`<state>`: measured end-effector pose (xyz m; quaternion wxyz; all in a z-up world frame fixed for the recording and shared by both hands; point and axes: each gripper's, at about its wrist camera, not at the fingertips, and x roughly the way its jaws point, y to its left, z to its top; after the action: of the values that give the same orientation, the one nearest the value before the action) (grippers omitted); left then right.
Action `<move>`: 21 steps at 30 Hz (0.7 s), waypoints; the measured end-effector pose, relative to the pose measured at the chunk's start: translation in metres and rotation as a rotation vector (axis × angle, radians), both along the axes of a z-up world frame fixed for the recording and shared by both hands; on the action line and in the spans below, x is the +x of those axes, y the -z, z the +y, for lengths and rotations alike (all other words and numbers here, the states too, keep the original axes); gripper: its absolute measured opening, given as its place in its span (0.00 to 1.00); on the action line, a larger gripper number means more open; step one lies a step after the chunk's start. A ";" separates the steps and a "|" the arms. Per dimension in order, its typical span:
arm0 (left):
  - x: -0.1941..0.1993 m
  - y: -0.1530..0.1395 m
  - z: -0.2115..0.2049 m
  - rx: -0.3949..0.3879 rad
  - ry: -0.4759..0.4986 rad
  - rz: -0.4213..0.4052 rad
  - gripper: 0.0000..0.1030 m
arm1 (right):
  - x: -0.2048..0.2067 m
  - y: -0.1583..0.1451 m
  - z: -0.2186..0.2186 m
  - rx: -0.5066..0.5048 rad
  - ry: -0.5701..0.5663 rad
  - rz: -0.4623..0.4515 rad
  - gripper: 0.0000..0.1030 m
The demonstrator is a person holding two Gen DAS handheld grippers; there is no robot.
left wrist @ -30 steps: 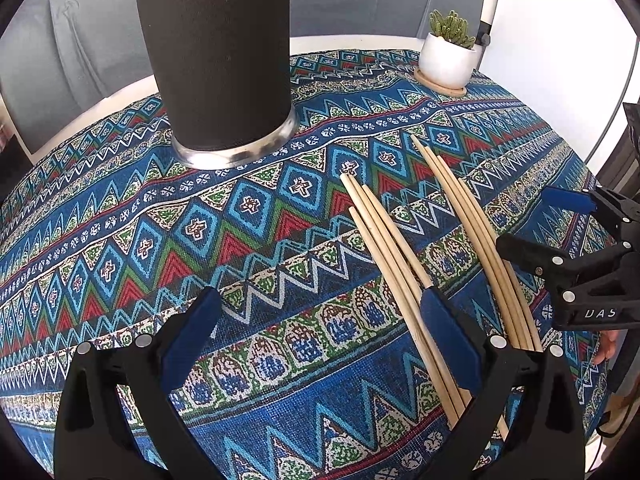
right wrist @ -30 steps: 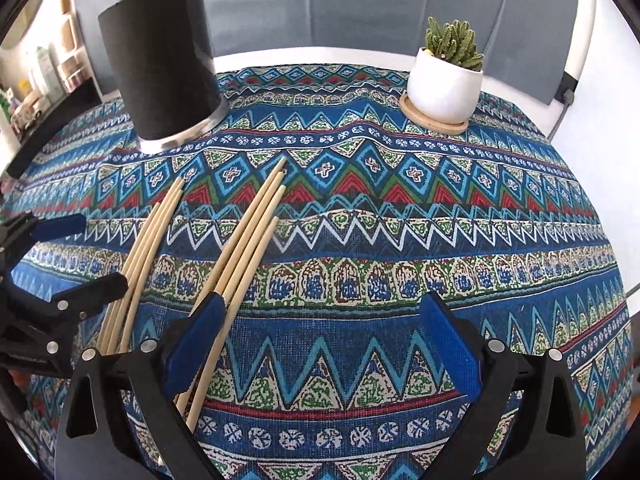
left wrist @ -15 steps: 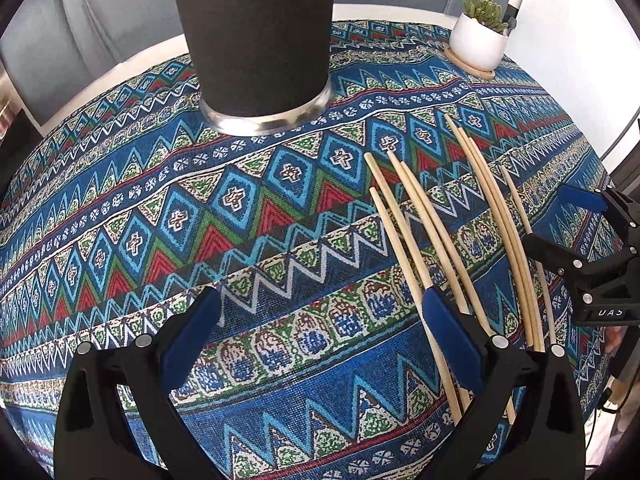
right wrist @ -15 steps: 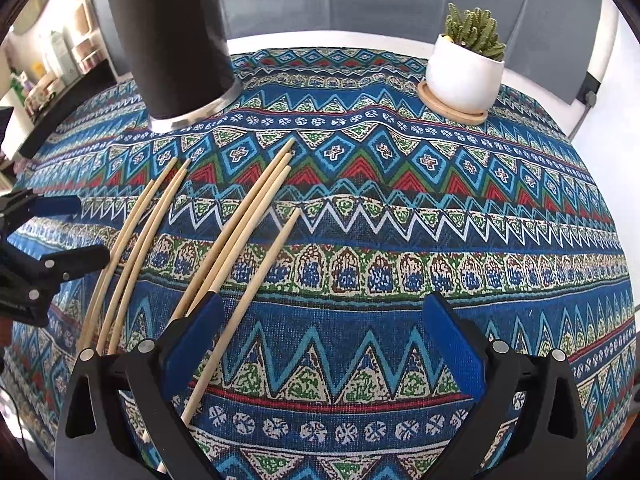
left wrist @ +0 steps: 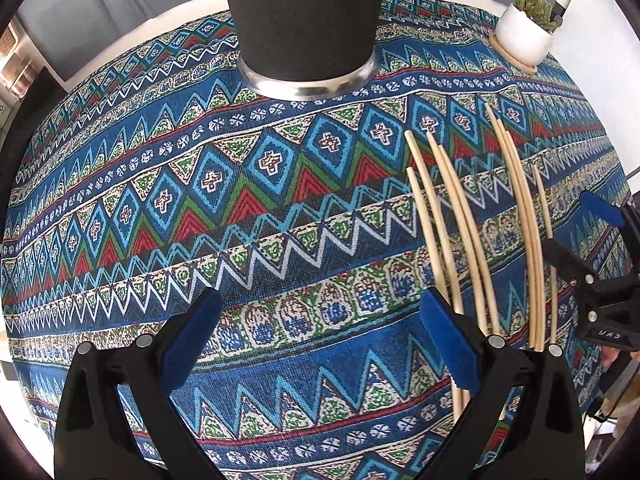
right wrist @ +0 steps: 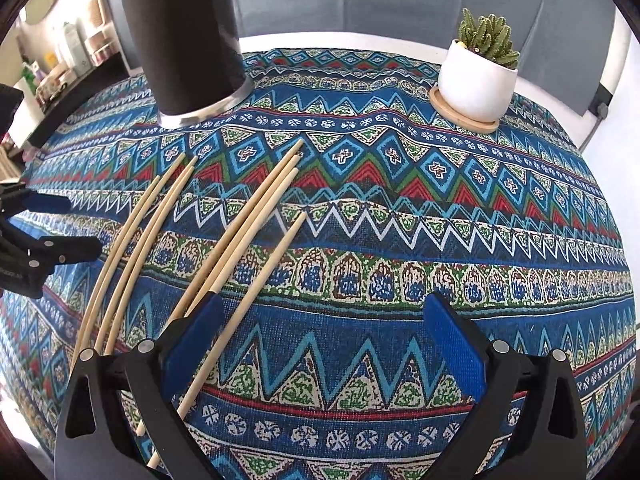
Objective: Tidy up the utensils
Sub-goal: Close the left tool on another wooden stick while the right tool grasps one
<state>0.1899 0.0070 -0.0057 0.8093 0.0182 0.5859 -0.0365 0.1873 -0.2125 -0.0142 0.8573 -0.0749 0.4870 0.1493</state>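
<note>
Left wrist view: sits low behind the left gripper (left wrist: 320, 332), looking forward and down over the patterned tablecloth (left wrist: 240, 208); black cylindrical holder (left wrist: 304, 20) close, straight ahead. Right wrist view: same low pose behind the right gripper (right wrist: 324, 332), holder farther, ahead-left. Shared: wooden chopsticks (left wrist: 472, 224) (right wrist: 224, 248), potted cactus (left wrist: 524, 36) (right wrist: 478, 76), and each sees the other gripper.

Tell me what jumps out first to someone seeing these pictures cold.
The loud blue, red and green patterned tablecloth fills both views. Pale wooden chopsticks lie loose across its left-centre, ahead of the open right gripper. Behind stand a tall black cylindrical holder at back left and a white potted cactus at back right.
</note>
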 end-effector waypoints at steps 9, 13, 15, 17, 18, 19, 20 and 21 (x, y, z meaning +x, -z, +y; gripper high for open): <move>0.005 0.001 -0.029 -0.014 -0.006 0.056 0.94 | 0.002 -0.001 0.001 -0.008 0.003 0.026 0.93; 0.005 0.003 -0.037 -0.002 -0.002 0.046 0.96 | 0.006 -0.002 0.002 -0.017 0.001 0.049 0.93; 0.004 0.003 -0.042 0.015 0.007 0.031 0.96 | 0.006 -0.001 0.002 -0.018 0.002 0.052 0.93; 0.003 0.003 -0.044 0.015 -0.003 0.029 0.96 | 0.006 -0.001 0.002 -0.019 0.002 0.056 0.93; 0.002 0.003 -0.041 0.014 -0.010 0.038 0.96 | 0.007 -0.001 0.002 -0.021 0.000 0.058 0.93; -0.004 0.006 -0.034 0.014 -0.013 0.044 0.96 | 0.007 -0.001 0.002 -0.021 -0.001 0.061 0.93; -0.004 0.005 -0.030 0.012 -0.018 0.046 0.96 | 0.007 -0.001 0.002 -0.022 -0.002 0.064 0.93; -0.004 0.005 -0.027 0.009 -0.029 0.049 0.95 | 0.008 -0.001 0.002 -0.023 -0.004 0.065 0.93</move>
<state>0.1857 -0.0203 -0.0106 0.7952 0.0123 0.6058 -0.0224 0.1955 -0.2103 -0.0132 0.8397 -0.0809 0.5163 0.1480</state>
